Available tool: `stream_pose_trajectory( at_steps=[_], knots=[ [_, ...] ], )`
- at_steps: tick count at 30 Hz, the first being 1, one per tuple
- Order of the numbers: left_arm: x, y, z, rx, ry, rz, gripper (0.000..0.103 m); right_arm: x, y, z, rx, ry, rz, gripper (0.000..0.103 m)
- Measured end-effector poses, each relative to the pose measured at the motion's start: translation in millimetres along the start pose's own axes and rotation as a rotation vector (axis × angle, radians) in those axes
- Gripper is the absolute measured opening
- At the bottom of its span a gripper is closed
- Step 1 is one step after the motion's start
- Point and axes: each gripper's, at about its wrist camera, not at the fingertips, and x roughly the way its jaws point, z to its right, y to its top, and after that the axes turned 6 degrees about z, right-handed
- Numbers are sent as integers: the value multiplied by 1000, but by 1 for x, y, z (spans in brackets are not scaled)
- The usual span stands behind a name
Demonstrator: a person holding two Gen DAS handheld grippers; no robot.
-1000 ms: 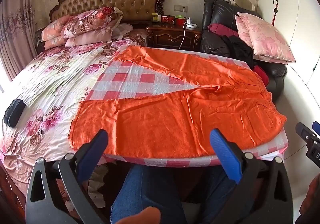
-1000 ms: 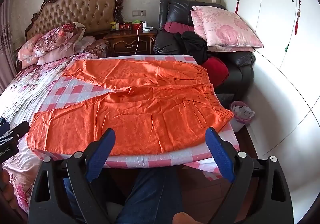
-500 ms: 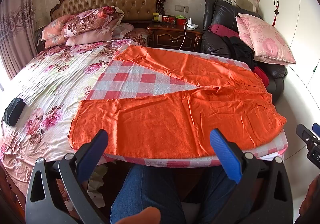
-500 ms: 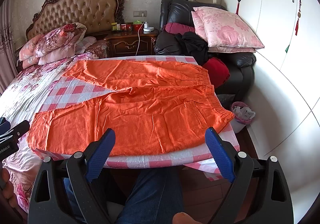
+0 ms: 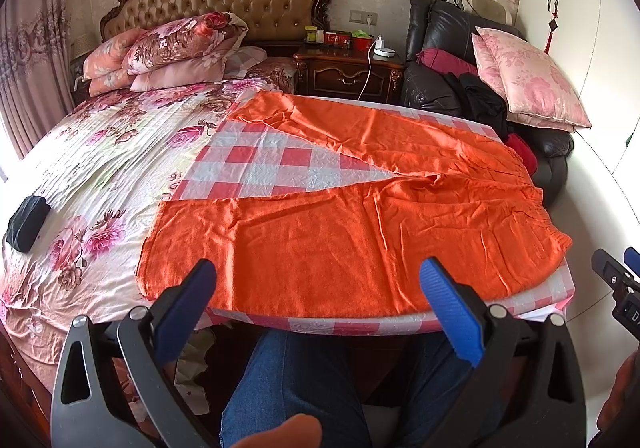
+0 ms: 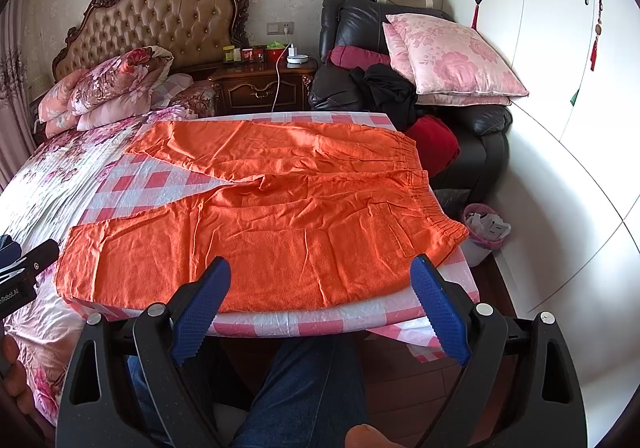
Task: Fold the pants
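Pants [image 5: 352,232]: orange, spread flat on a red-and-white checked cloth [image 5: 276,164] over the bed's right part; waistband at the right, both legs run left, splayed in a V with checked cloth showing between them
Near leg: its long edge lies along the near edge of the cloth, hem at the left
Left gripper [image 5: 316,296]: blue-padded fingers wide apart, holding nothing, just short of the near leg's edge
Right gripper [image 6: 320,292]: fingers spread wide, empty, also at the near edge, toward the waistband side
Bed [image 5: 100,152]: floral quilt on the left, pillows [image 5: 172,48] stacked at the far headboard
Armchair [image 6: 400,60]: black, far right, with a pink cushion [image 6: 452,56]
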Motion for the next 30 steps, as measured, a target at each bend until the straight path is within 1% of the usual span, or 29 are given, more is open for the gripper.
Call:
stream_pose_trajectory(
  at_steps=[30],
  knots=[
    [0, 2, 0, -1, -7, -6, 102, 0, 1, 2, 3, 2, 2, 88]
  ],
)
